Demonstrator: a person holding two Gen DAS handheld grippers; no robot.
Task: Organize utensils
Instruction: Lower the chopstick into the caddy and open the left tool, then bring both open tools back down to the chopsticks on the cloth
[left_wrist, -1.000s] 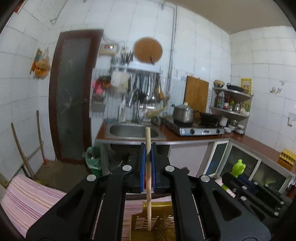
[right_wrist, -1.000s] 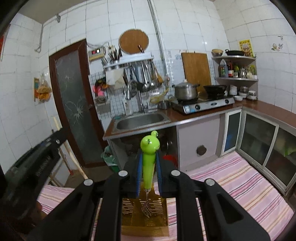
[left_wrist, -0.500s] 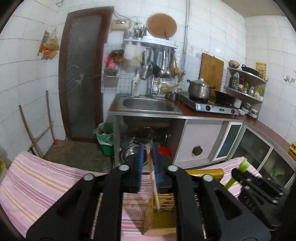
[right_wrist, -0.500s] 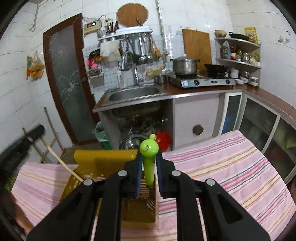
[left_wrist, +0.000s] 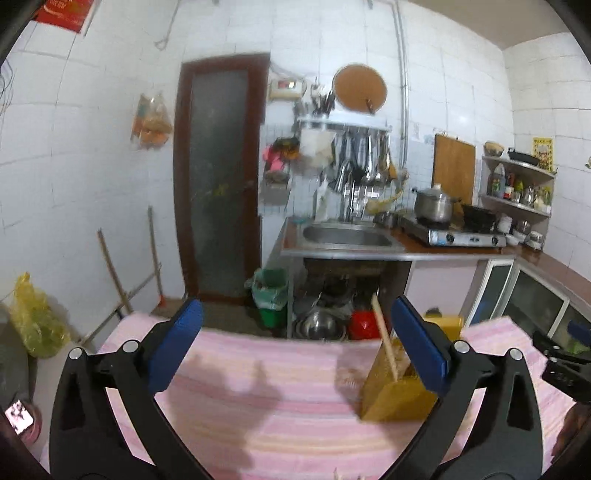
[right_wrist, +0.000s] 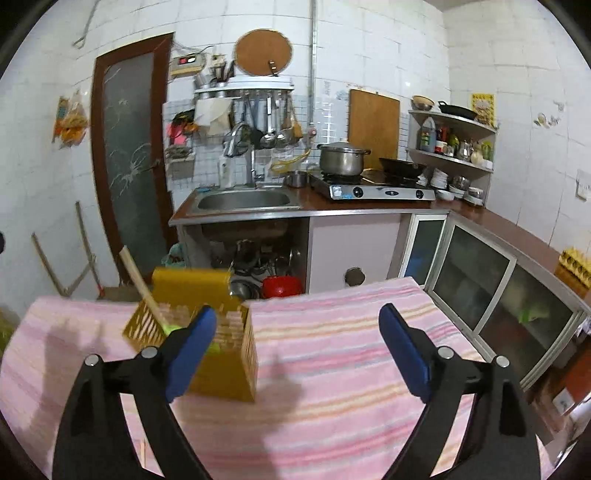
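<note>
- left gripper (left_wrist: 295, 347): jaws just opened wide, nothing between
- right gripper (right_wrist: 295, 347): jaws just opened wide, empty
- wooden utensil (right_wrist: 142, 286) and green-handled utensil (right_wrist: 173, 328) stand in yellow holder (right_wrist: 229, 373) on striped tabletop (right_wrist: 332, 369)
- no readable writing

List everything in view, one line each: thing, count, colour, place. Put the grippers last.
utensil holder: one, mustard yellow, on the striped cloth
wooden stick: one, pale wood, leaning in the holder
green-handled utensil: one, bright green, in the holder, mostly hidden
striped cloth: one, pink, covering the table
sink: one, steel, in the counter
pot: one, steel, on the stove
stove: one, steel, on the counter
cutting board: one, brown, against the wall
door: one, dark frame, frosted glass
left gripper: black, blue pads, jaws just opened, nothing between them
right gripper: the same, jaws just opened, empty
</note>
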